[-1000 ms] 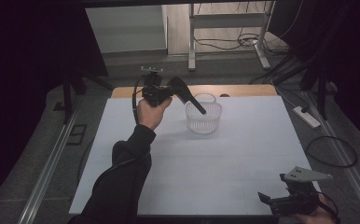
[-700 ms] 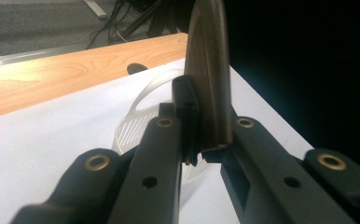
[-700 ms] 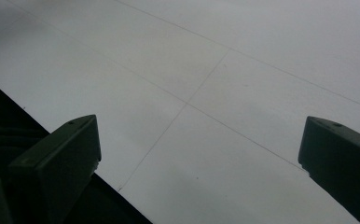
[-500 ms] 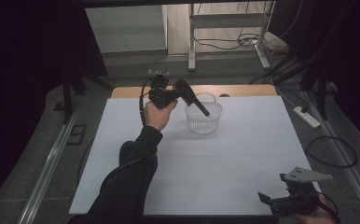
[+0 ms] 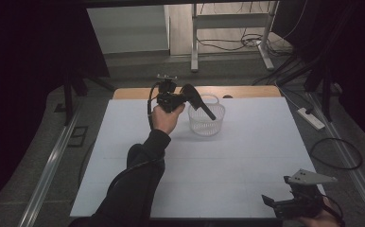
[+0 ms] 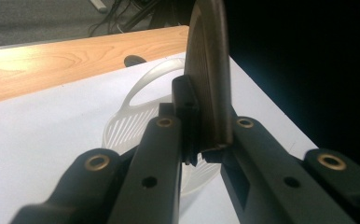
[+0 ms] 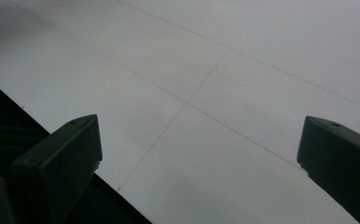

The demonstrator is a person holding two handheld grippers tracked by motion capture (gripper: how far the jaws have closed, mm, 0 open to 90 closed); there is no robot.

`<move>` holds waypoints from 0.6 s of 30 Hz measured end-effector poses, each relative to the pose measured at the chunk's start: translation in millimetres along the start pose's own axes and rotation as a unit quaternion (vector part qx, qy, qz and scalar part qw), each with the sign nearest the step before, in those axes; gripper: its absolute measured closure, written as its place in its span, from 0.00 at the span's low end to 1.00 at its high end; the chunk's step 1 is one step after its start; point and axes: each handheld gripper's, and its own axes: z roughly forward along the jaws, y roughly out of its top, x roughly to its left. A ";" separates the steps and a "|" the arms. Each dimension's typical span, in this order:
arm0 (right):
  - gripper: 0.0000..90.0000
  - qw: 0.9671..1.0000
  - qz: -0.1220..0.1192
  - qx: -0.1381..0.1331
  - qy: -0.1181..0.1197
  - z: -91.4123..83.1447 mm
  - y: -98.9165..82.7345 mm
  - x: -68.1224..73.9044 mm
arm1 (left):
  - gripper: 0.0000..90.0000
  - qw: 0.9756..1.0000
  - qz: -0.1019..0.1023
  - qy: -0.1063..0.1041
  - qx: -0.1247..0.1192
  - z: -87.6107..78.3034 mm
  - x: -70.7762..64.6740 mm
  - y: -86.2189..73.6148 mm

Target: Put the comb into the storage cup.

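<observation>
The left tongs (image 5: 190, 97), up in the upper middle of the high view, are clamped on a dark, flat, ribbed object shaped like a paddle (image 5: 200, 101); what exactly it is, I cannot tell. In the left gripper view the two black jaws pinch its lower end, and the ribbed blade (image 6: 209, 70) rises straight up between them.

The relation that matters is between that dark piece and the small translucent white plastic basket with slotted walls and an arched handle (image 5: 207, 120). In the high view the object's long axis slants down to the right, and its free tip hangs over the basket's open mouth, apparently not yet resting inside. The basket stands on the white counter (image 5: 247, 156) just to the right of the hand (image 5: 165, 118), near the far wooden edge. I would judge the coming move to be a short drop into the basket.

The right tongs (image 5: 284, 204) sit at the lower right corner, well apart from the basket, jaws spread wide over bare counter with nothing between them.
</observation>
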 end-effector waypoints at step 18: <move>0.01 1.000 -0.002 0.003 -0.001 0.4 0.1 0.4 | 0.97 1.000 -0.023 -0.007 -0.004 15.4 7.4 -13.5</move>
